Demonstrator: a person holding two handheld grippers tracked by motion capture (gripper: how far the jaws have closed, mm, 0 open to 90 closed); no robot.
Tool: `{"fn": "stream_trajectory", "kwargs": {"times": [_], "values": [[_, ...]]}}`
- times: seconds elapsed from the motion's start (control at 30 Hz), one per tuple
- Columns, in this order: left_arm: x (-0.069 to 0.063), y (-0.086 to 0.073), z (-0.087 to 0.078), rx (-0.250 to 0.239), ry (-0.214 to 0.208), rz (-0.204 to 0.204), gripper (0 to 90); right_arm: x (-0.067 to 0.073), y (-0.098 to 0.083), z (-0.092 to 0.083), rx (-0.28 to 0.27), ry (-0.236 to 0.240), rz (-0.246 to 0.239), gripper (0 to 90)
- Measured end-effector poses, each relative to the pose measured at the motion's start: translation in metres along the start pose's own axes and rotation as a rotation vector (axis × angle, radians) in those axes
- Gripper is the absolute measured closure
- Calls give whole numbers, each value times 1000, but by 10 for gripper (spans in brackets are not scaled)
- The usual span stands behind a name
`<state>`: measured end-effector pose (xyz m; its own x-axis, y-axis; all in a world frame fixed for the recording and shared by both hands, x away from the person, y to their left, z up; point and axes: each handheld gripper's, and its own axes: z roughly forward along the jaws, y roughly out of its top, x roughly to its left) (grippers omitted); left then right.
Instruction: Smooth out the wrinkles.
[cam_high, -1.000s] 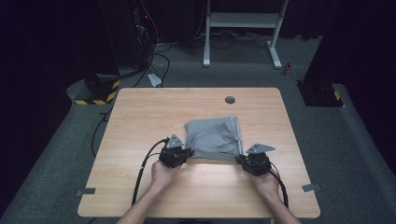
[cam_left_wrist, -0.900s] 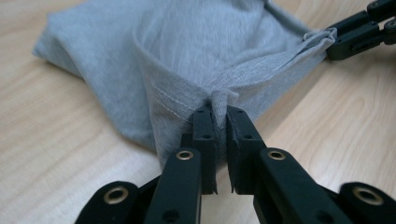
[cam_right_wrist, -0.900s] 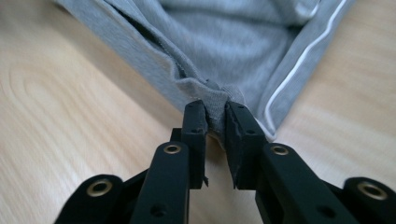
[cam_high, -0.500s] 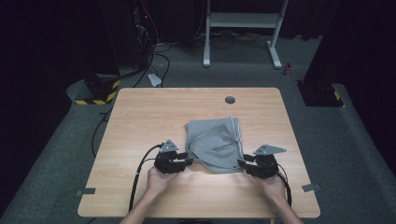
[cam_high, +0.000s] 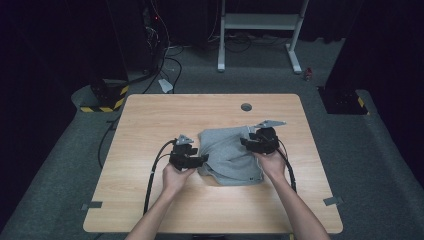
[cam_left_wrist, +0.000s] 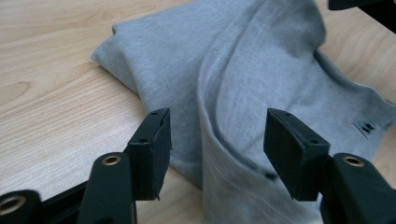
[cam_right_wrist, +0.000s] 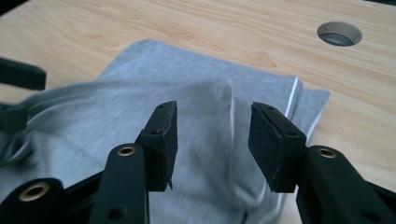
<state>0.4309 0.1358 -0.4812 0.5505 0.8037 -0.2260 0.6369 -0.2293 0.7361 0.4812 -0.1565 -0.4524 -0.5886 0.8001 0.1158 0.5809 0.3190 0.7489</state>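
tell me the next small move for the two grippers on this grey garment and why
Probably close the left gripper on the raised ridge of the grey garment, then the right gripper on its own. Both sets of jaws stand open with cloth bunched up between them, and nothing is clamped yet, so the garment on the table cannot be lifted or folded until they grip.

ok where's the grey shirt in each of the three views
High view: grey shirt lies mid-table between the left claw and right claw.
Left gripper view: shirt fills the upper middle and right, running down between the open jaws.
Right gripper view: shirt spreads across the centre and left, beyond the open jaws.
Shared landmark: the wooden table.
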Motion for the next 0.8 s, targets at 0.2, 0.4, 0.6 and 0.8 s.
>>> {"fn": "stream_trajectory", "kwargs": {"times": [0.2, 0.4, 0.6, 0.8], "values": [[0, 4, 10, 18, -25, 25, 686, -2, 7, 12, 17, 17, -5, 770], [-9, 0, -1, 4, -44, 118, 871, 6, -4, -18, -47, 45, -70, 833], [-22, -15, -13, -8, -81, 172, 871, 15, -35, -51, -75, 66, -125, 832], [-32, -35, -14, 36, -95, 238, 867, 23, -73, -61, -43, 60, -164, 831]]}}
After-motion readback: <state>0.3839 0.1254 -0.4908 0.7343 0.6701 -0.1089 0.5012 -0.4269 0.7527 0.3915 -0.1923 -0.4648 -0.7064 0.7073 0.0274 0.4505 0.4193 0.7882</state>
